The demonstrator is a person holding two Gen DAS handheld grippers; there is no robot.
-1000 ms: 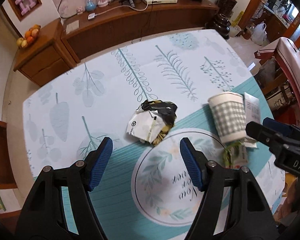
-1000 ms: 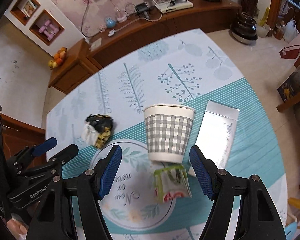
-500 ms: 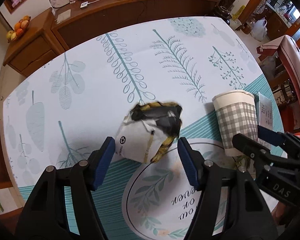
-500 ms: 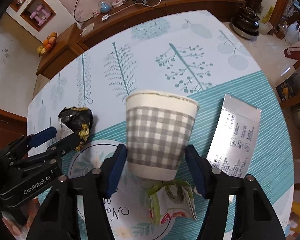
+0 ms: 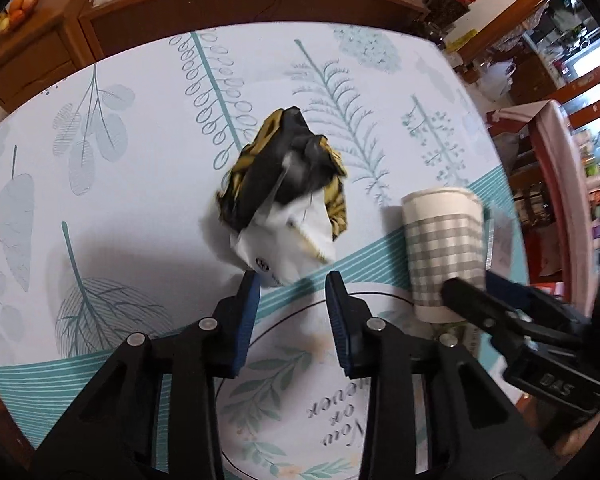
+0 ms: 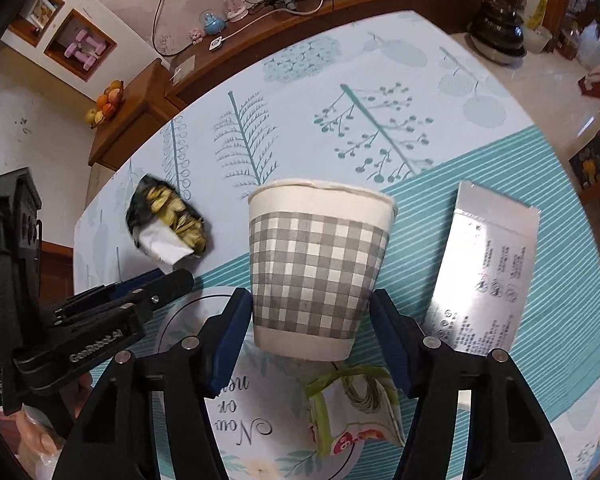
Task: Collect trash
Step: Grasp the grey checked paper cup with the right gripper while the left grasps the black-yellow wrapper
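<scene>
The crumpled black, gold and white snack wrapper (image 5: 284,196) lies on the leaf-printed light blue tablecloth (image 5: 140,128), its white end now right at the tips of the left gripper (image 5: 292,280). Half a second ago the blue pads stood wide on either side of it; they have since narrowed to a moderate gap, with the left pad touching the white edge and the other pad just clear of it, so nothing is clamped yet. The wrapper is motion-blurred in the left wrist view.

To the right of those tongs stands the upright grey-and-white checked paper cup (image 6: 320,268). The right gripper (image 6: 312,304) has moved in since the earlier frame: its blue pads now sit against, or just beside, the cup's lower sides, spread to the cup's full width. Whether they actually press it cannot be told.

Just below the cup, between the right gripper's arms, lies a folded green-edged packet (image 6: 356,408). Beside the right pad rests a flat silver foil sachet with printed text (image 6: 488,276). Both are placed as before relative to the cup.
</scene>
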